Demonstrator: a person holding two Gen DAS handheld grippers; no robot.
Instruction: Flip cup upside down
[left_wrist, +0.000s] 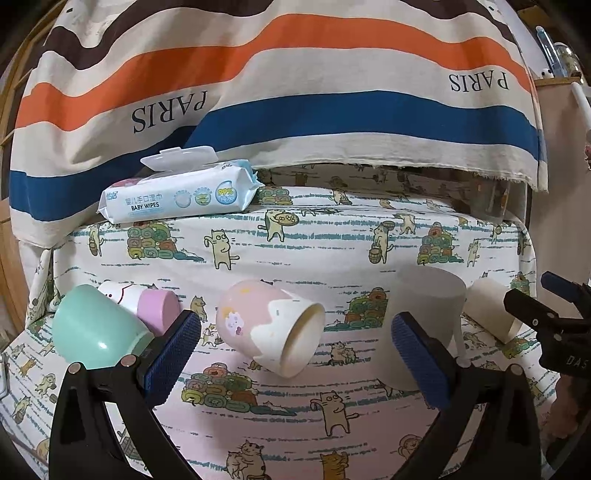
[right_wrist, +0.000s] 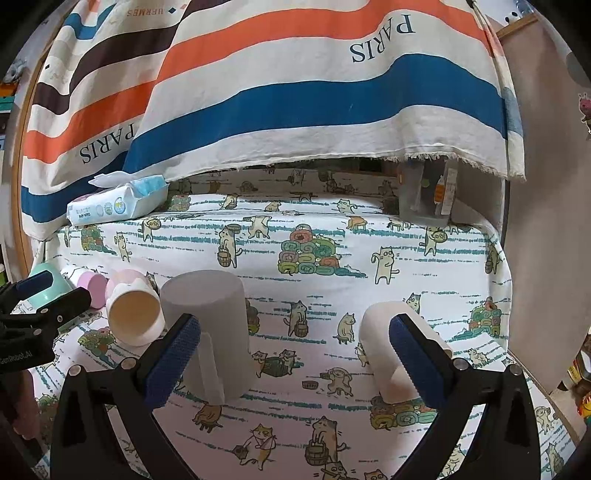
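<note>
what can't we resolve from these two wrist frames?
- Grey upside-down mug: its handle side is partly behind the right tongs' finger in the right wrist view.
- White cup lying on its side: mouth hidden by the other finger.
- Clear container under the striped cloth: contents shadowed, too small.
- Mint green cup: rim hidden behind the left tongs' finger in the left wrist view.

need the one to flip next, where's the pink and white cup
In the left wrist view the pink and white cup lies on its side between the open jaws, with the grey cup to its right and the mint cup left.
</note>
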